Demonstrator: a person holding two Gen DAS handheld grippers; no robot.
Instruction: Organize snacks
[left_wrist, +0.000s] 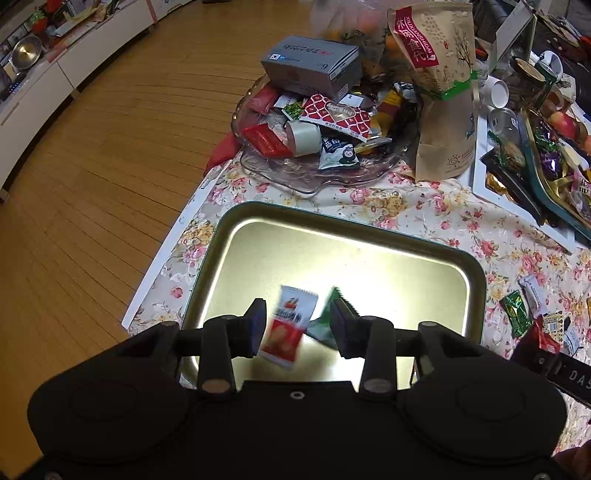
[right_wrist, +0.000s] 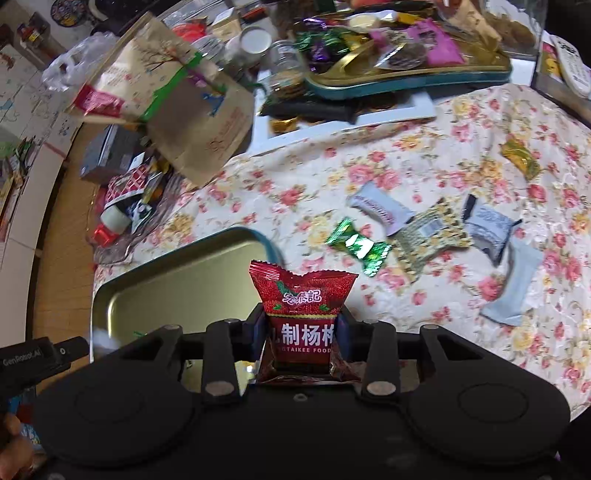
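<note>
While left claw (left_wrist: 297, 325) hangs spread — white-red packet (left_wrist: 289, 325) blurred above gold tray (left_wrist: 369, 236) — right claw (right_wrist: 303, 332) pinches red plum packet (right_wrist: 301, 306), likely tray-bound.

Two packets (left_wrist: 286, 326) in one tray (left_wrist: 476, 280); six packets (right_wrist: 359, 246) on cloth (right_wrist: 295, 173)

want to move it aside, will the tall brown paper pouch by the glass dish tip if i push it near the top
Probably yes: the brown paper pouch stands upright, tall on a narrow base. It already bulges and leans, so it likely flops rather than slides on the floral tablecloth. Pushing low seems safer.
</note>
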